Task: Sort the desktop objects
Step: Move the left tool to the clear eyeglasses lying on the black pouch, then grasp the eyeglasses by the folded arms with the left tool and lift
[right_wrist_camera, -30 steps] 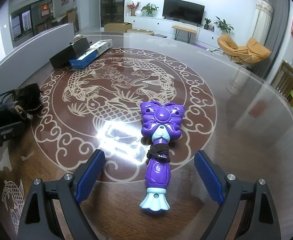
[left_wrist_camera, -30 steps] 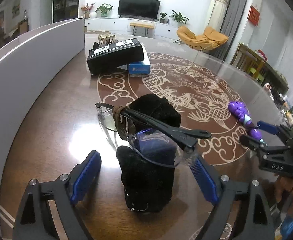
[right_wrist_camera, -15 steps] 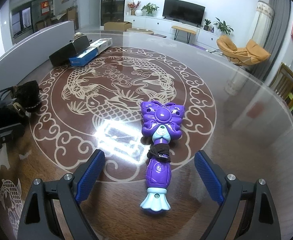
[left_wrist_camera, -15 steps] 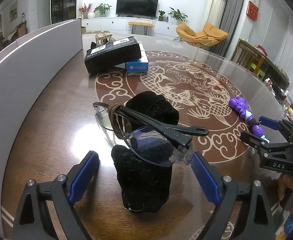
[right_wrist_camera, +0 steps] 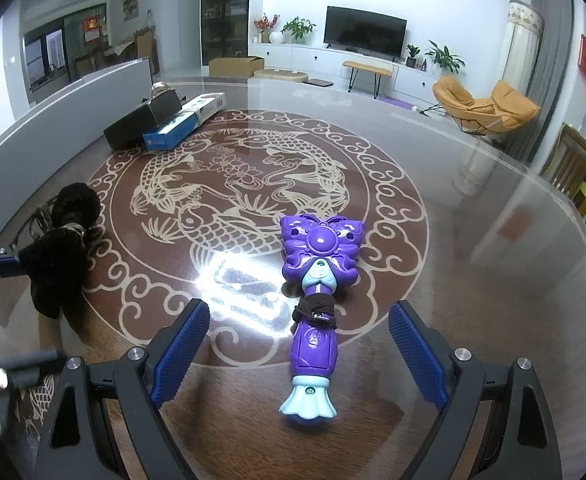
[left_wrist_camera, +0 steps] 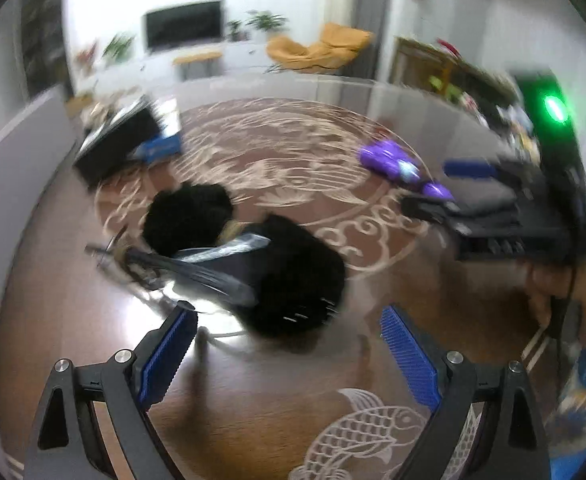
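Two claws, both spread wide and holding nothing, hover over my brown tabletop (right_wrist_camera: 473,240). Left claw (left_wrist_camera: 289,356) faces a black furry bundle (left_wrist_camera: 293,276) with glasses (left_wrist_camera: 197,268); right claw (right_wrist_camera: 299,346) straddles the purple wand toy (right_wrist_camera: 317,280) mid-tabletop.

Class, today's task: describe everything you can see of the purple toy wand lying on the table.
The purple toy wand looks like glossy moulded plastic. It has a butterfly-shaped purple head with a round centre button, a pale blue collar, a purple handle and a flared pale blue base. A dark hair tie is wrapped around its neck. It lies flat on the glass-topped table, base towards the camera, between the open fingers of the right gripper, which do not touch it.
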`<action>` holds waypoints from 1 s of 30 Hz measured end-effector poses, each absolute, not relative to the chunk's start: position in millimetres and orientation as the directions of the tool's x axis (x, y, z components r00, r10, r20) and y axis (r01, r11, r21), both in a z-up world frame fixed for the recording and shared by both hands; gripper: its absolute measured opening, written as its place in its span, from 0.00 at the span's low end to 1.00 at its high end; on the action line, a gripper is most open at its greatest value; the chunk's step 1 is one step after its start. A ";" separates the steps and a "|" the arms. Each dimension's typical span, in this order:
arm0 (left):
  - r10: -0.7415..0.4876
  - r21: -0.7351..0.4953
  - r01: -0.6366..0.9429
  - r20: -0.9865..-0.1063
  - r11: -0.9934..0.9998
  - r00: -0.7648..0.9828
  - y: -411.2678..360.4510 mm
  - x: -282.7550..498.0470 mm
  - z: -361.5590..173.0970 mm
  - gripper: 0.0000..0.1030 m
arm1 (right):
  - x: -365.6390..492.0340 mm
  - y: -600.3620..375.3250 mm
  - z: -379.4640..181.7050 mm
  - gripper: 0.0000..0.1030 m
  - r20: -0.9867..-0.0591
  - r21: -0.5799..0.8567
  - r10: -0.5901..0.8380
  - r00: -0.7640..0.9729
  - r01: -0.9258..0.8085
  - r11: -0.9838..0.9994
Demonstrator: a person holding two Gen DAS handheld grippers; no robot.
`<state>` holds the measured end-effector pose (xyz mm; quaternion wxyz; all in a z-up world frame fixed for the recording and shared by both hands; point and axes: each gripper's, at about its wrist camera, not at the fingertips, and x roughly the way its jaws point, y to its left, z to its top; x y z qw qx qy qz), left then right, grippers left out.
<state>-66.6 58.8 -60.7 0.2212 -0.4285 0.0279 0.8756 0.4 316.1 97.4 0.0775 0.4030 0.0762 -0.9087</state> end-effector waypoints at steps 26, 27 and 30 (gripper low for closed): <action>0.155 -0.280 0.087 -0.735 -0.956 -0.660 -47.5 -63.1 -57.2 0.91 | 3.1 328.8 101.8 0.91 -0.722 -0.007 -0.120 -0.681 0.181 -0.984; 0.126 -0.250 0.103 -0.751 -0.963 -0.649 -45.9 -64.3 -60.1 0.91 | 3.0 329.5 101.9 0.91 -0.722 -0.006 -0.120 -0.682 0.179 -0.984; 0.091 -0.208 0.107 -0.758 -0.972 -0.646 -42.1 -62.4 -59.7 0.91 | 3.5 330.6 102.6 0.91 -0.720 -0.004 -0.120 -0.684 0.177 -0.984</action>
